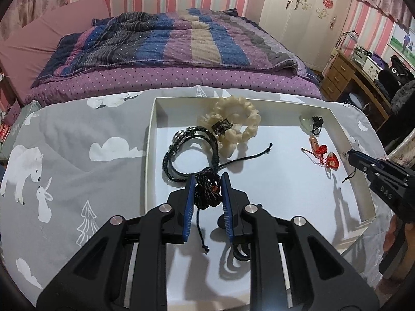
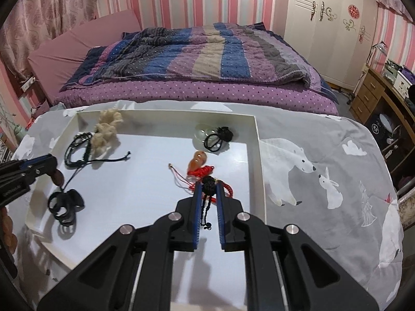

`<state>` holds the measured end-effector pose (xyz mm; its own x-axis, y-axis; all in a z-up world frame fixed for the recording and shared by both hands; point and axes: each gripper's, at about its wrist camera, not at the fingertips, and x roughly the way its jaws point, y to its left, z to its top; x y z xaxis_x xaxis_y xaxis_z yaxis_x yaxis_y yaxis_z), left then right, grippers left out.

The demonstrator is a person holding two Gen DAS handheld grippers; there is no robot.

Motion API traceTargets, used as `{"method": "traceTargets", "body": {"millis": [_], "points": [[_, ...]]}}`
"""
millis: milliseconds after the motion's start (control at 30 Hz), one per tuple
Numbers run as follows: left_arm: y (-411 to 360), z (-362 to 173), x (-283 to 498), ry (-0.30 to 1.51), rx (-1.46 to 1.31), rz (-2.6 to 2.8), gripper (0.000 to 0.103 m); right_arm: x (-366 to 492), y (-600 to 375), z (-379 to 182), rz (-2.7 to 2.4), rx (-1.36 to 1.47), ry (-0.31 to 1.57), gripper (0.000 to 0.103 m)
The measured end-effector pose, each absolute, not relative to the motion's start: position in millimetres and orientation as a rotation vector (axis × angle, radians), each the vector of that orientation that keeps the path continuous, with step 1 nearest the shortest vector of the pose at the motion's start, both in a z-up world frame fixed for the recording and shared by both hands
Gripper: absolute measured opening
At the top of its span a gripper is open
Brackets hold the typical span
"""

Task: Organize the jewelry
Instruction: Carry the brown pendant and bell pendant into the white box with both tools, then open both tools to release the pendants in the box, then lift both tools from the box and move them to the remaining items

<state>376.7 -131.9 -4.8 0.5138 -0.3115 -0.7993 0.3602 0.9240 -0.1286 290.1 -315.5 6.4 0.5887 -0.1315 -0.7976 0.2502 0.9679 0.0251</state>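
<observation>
**A:** Right between the blue pads of the left gripper [image 1: 207, 190] there's a black braided cord knot [image 1: 207, 194], pinched tight, jaws nearly closed on it. Its loose tail hangs down over the white tray [image 1: 259, 272].

**B:** Same deal on the other side. The right gripper [image 2: 208, 189] is squeezed almost fully closed on a small black knotted bead [image 2: 208, 185], with thin black cords dangling between the fingers.

**A:** What's around it?

**B:** A red cord charm [image 2: 201, 172] just behind the tips, touching an orange gourd pendant [image 2: 198, 159]. Farther back, a pale green stone on a black cord [image 2: 207, 136] near the tray's far wall.

**A:** On my side, a black braided bracelet [image 1: 179, 153] sits just ahead, with a cream scrunchie [image 1: 233, 119] behind it. Black rings [image 2: 64, 204] lie near the tray's near-left corner. The tray sits on a grey blanket with polar bears [image 1: 64, 155].
</observation>
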Motion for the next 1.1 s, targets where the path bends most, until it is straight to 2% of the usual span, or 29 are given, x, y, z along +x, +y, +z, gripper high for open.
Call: {"method": "traceTargets", "body": {"millis": [167,733,833,900,933,1000,1033,1067,1100], "points": [[-136,-8,370,0.927,0.070,-0.429,0.019,291,-316,-5,-0.228,0.134,0.921,0.011],[-129,-36,385,1.025,0.014,-0.414,0.021,300,-314,-32,-0.207,0.156,0.958,0.011],[-130,-33,383,1.021,0.015,-0.415,0.034,300,-313,-33,-0.210,0.165,0.958,0.013],[-131,-30,381,1.013,0.027,-0.406,0.056,301,-313,-32,-0.211,0.170,0.960,0.013],[-132,-28,379,1.008,0.033,-0.405,0.060,301,-313,-32,-0.208,0.176,0.962,0.014],[-134,-23,375,0.995,0.041,-0.412,0.063,300,-311,-30,-0.212,0.166,0.966,0.029],[-136,-18,372,0.986,0.049,-0.419,0.065,299,-309,-26,-0.220,0.154,0.955,0.033],[-137,-14,370,0.979,0.054,-0.420,0.070,297,-308,-22,-0.225,0.150,0.944,0.041],[-137,-9,367,0.969,0.060,-0.419,0.078,295,-308,-17,-0.228,0.152,0.931,0.043]]}}
